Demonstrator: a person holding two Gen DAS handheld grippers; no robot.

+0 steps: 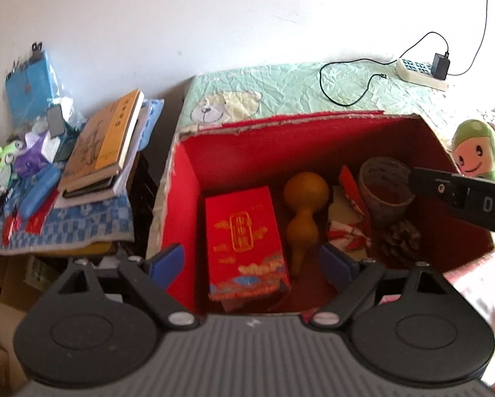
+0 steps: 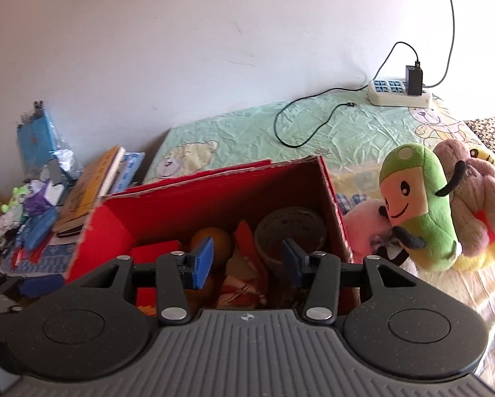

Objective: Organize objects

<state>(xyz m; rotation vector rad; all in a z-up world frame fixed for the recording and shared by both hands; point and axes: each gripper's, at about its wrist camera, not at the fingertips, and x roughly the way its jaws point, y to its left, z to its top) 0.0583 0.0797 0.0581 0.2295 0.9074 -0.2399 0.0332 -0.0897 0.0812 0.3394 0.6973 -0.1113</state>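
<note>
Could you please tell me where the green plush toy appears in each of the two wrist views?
Left wrist: green plush toy at the far right edge, just beyond the red box's right wall.
Right wrist: green plush toy at right of centre, leaning among other plush toys, right of the red box.
Shared landmark: power strip on the bedsheet.

White power strip (image 2: pixel 400 94) with black charger (image 2: pixel 414 80) on green bear-print sheet (image 2: pixel 244 129), black cable (image 2: pixel 300 122) looping, white wall (image 2: pixel 194 43) behind

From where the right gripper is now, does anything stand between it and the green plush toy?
Nothing visible does. The right gripper is open and empty above the red box; the green plush toy sits outside the box, just beyond its right wall, leaning on the other plush toys.
</note>
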